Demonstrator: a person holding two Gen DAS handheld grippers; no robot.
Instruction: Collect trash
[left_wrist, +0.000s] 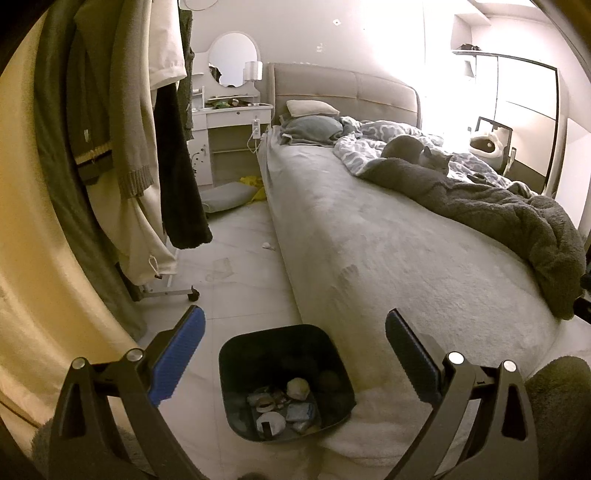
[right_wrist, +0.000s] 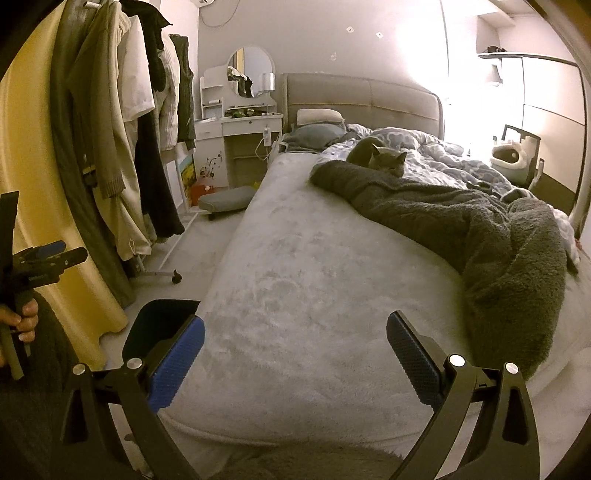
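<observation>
A black trash bin (left_wrist: 236, 350) stands on the floor against the foot corner of the bed, with several crumpled scraps (left_wrist: 284, 406) in its bottom. My left gripper (left_wrist: 295, 332) hangs open above the bin, holding nothing. On the pale floor beyond it lie a clear plastic wrapper (left_wrist: 221, 268) and a small white crumpled scrap (left_wrist: 266, 245). My right gripper (right_wrist: 295, 338) is open and empty over the grey bed sheet (right_wrist: 295, 258). In the right wrist view the bin's rim (right_wrist: 162, 314) shows behind the left finger, and the left gripper (right_wrist: 44, 258) appears at the far left in a hand (right_wrist: 26, 317).
A wheeled clothes rack with hanging coats (left_wrist: 122, 129) lines the left side. The bed (left_wrist: 369, 240) fills the right, with a grey cat (right_wrist: 376, 157) and dark blanket (right_wrist: 498, 240) on it. A white dressing table (left_wrist: 229, 110), grey cushion (left_wrist: 229, 194) and yellow item (left_wrist: 253, 182) stand at the back.
</observation>
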